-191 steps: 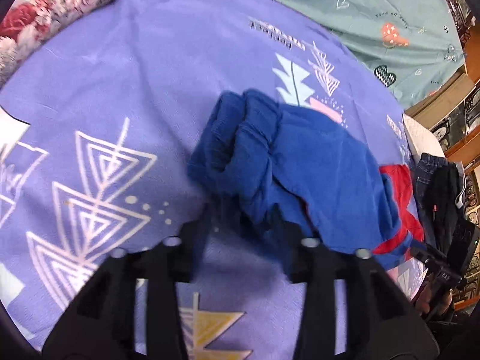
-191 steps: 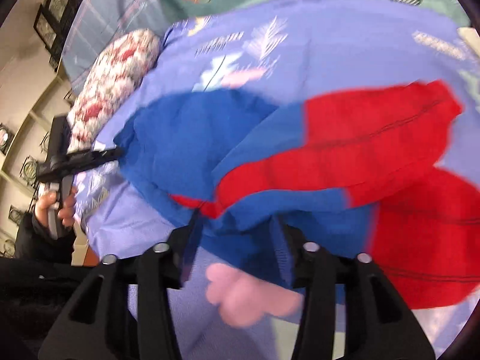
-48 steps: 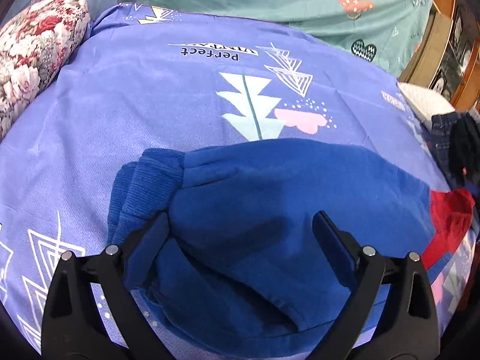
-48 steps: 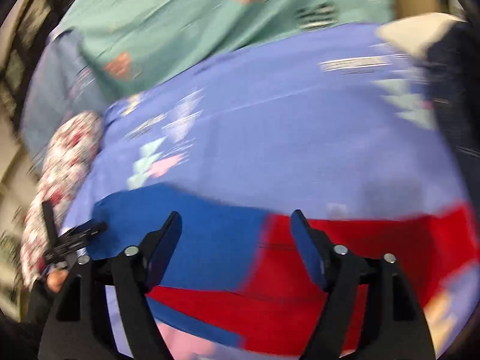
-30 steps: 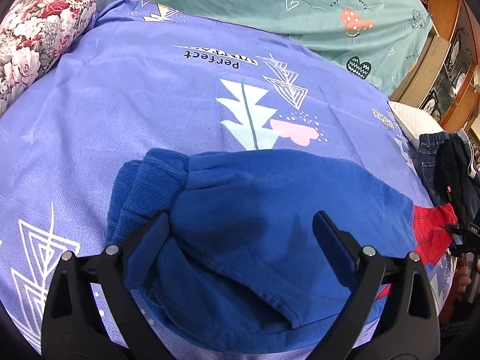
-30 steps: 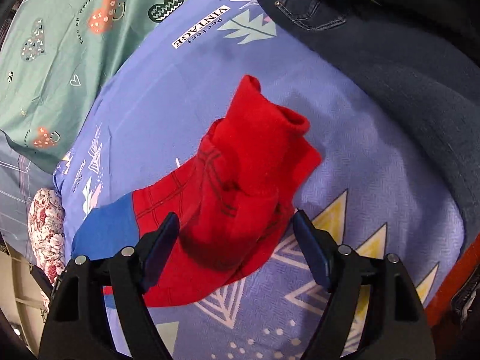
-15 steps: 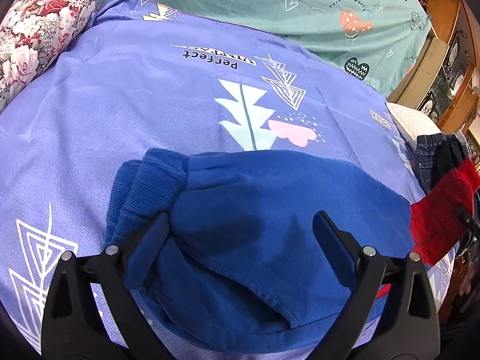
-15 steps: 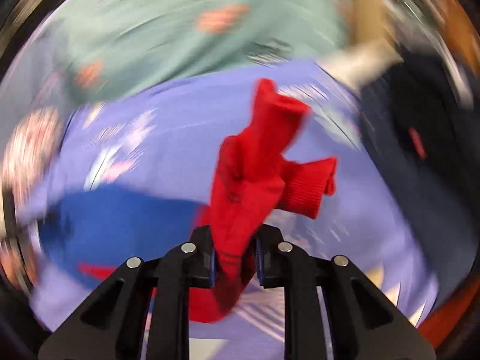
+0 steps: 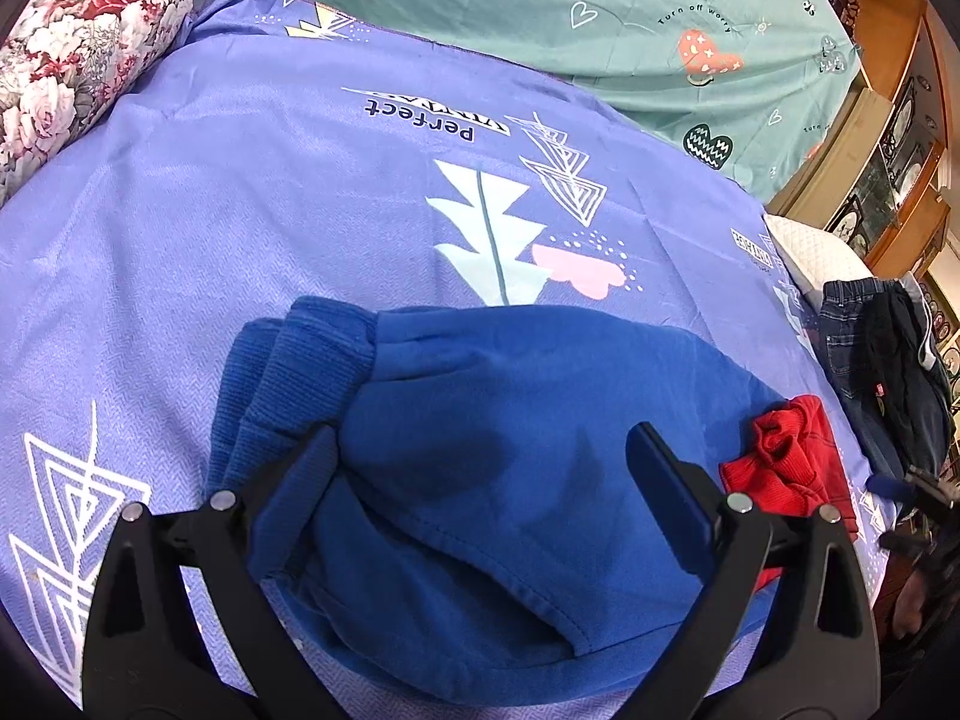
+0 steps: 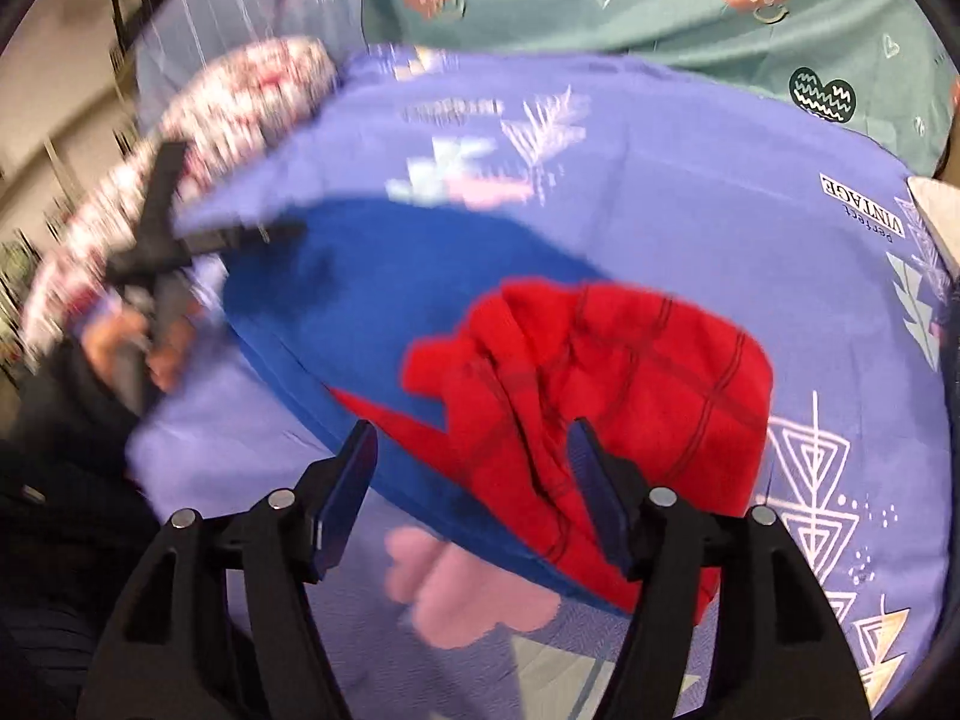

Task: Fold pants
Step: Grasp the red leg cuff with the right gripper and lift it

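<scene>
while both claws are standing released, the scene is reading as follows:

pants [image 9: 498, 420]: lying flat on the purple bedsheet [image 9: 252, 192], near the near edge; the blue body is facing the left camera, with the ribbed blue band [image 9: 282, 378] bunching at the left end.
red section [image 10: 630, 372]: sitting at the right end of the pants, folded over onto the blue cloth and wrinkling; in the left view it is showing as a crumpled red lump [image 9: 786, 456] at the far right of the garment.
left gripper [image 9: 480, 480]: hanging over the blue body with its jaws spread wide, one finger [image 9: 300, 480] at the ribbed band side, the other to the right; nothing is sitting clamped between them. contact with the cloth: cannot tell.
right gripper [image 10: 471, 486]: hovering at the near edge of the red section, jaws parted, gripping nothing; this view is blurring with motion.
floral pillow [image 9: 78, 42]: resting at the far left corner.
green sheet [image 9: 600, 12]: lying along the far side.
dark clothes [image 9: 882, 354]: piling at the far right edge of the bed.
</scene>
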A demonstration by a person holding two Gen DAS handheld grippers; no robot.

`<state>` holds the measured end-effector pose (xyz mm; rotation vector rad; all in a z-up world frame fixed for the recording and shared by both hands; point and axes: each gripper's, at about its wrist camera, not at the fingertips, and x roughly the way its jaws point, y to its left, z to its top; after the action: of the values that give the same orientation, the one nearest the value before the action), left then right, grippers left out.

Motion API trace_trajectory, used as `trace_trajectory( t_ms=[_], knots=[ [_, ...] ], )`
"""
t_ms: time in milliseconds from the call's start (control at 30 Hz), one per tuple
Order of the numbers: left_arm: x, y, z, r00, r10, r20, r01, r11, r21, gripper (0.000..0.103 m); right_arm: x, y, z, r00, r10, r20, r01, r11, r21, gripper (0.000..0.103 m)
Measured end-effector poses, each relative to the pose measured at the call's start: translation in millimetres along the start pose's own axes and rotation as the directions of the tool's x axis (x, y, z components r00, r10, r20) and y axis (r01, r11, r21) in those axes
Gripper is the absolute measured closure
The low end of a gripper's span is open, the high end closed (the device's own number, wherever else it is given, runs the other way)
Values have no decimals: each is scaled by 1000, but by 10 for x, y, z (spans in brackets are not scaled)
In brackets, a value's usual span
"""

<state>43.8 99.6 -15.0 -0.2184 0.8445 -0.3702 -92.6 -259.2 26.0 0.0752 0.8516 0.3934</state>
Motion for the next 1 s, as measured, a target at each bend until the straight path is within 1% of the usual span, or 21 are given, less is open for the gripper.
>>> trace_trajectory(
  t_ms=[33, 100, 133, 200, 233, 267, 300, 333, 400, 500, 533, 600, 667, 700, 733, 800, 900, 1000],
  knots=[
    [-1, 2, 1, 1000, -3, 1, 3, 1000, -3, 5, 5, -39, 26, 1000, -13, 4, 13, 1000, 26, 37],
    [-4, 3, 1, 1000, -4, 1, 4, 1000, -4, 5, 123, -146, 115, 999, -45, -22, 47, 996, 80, 38],
    [-1, -2, 0, 1000, -3, 1, 3, 1000, -3, 5, 205, -174, 151, 999, -35, -41, 38, 995, 96, 40],
    [2, -7, -1, 1000, 0, 0, 0, 1000, -1, 5, 420, -179, 186, 996, -14, -90, 23, 995, 101, 48],
    [3, -8, 0, 1000, 0, 0, 0, 1000, 0, 5, 527, -166, 183, 992, -28, -119, 40, 995, 93, 51],
    [1, -6, -3, 1000, -2, 0, 2, 1000, -2, 5, 643, -170, 177, 986, -63, -154, 78, 993, 94, 54],
    [1, -2, -2, 1000, -5, 0, 5, 1000, -5, 5, 707, -197, 175, 983, -68, -171, 88, 990, 112, 58],
    [1, 5, 0, 1000, -10, 0, 10, 1000, -9, 5, 724, -242, 166, 983, -42, -176, 69, 986, 151, 65],
    [-6, 19, -1, 1000, -18, 2, 18, 1000, -16, 5, 656, -290, 173, 989, 8, -150, 21, 981, 192, 89],
    [-8, 24, -2, 1000, -19, 2, 19, 1000, -16, 5, 448, -294, 217, 997, -1, -80, 17, 982, 187, 89],
    [-9, 21, -3, 1000, -17, 2, 17, 1000, -14, 5, 381, -298, 239, 998, 11, -61, 1, 983, 186, 89],
    [-11, 24, -2, 1000, -17, 2, 17, 1000, -13, 5, 336, -323, 286, 998, 37, -48, -27, 982, 186, 89],
    [-12, 26, -2, 1000, -20, 2, 20, 1000, -15, 5, 400, -366, 313, 995, 78, -64, -63, 977, 205, 87],
    [-13, 25, -3, 1000, -21, 3, 21, 1000, -16, 5, 481, -390, 302, 989, 106, -101, -82, 972, 221, 86],
    [-13, 25, -3, 1000, -21, 3, 21, 1000, -16, 5, 564, -418, 294, 987, 105, -123, -73, 969, 238, 84],
    [-13, 23, -3, 1000, -19, 2, 19, 1000, -14, 5, 644, -462, 241, 987, 73, -142, -35, 966, 256, 70],
    [-16, 19, -7, 1000, -17, 2, 17, 1000, -13, 5, 692, -470, 224, 986, 88, -143, -44, 958, 284, 70],
    [-8, 13, -2, 1000, -13, 0, 13, 1000, -10, 5, 711, -374, 275, 986, 71, -151, -32, 969, 245, 70]
  ],
)
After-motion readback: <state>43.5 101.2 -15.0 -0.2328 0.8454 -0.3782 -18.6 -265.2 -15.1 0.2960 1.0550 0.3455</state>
